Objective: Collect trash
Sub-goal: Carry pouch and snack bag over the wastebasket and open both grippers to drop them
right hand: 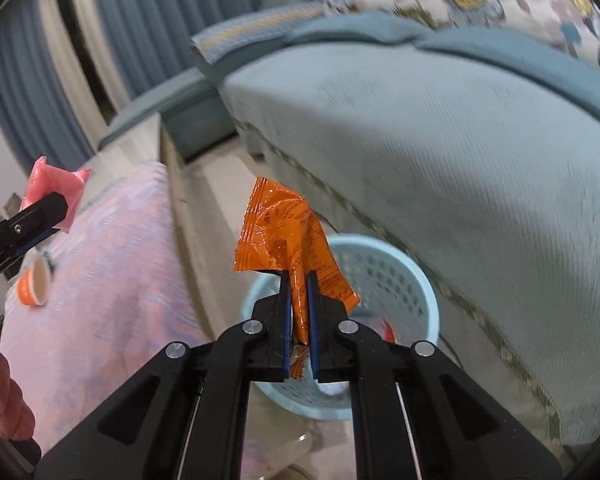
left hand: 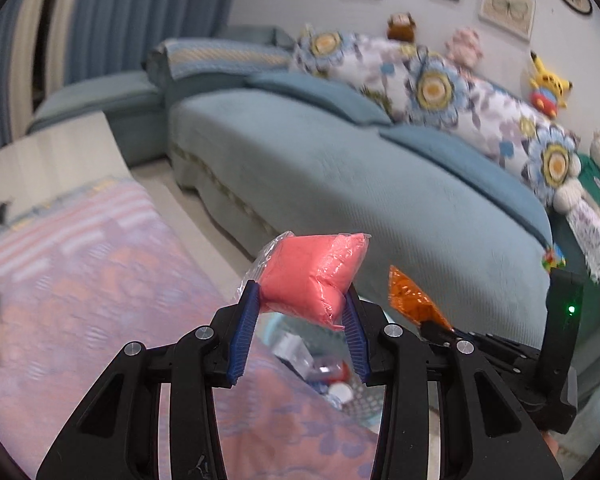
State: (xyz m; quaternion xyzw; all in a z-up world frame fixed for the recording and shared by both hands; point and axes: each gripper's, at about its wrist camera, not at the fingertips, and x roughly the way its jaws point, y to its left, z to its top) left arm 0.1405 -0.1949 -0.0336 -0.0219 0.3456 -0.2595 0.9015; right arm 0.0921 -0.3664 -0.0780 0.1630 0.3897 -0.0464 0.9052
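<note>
left tool [left hand: 300, 300] clamps pink packet [left hand: 314, 276] | right tool [right hand: 299, 284] pinches orange wrapper [right hand: 288, 236] above basket [right hand: 416, 280]

Counted: two grippers, left gripper [left hand: 300, 300] and right gripper [right hand: 299, 280]; one pink packet [left hand: 314, 276]; one orange wrapper [right hand: 288, 236]. One blue basket [right hand: 396, 264], one orange cup [right hand: 34, 284], one sofa [left hand: 340, 168]. Wall frames: five in view, first frame [left hand: 507, 9].
</note>
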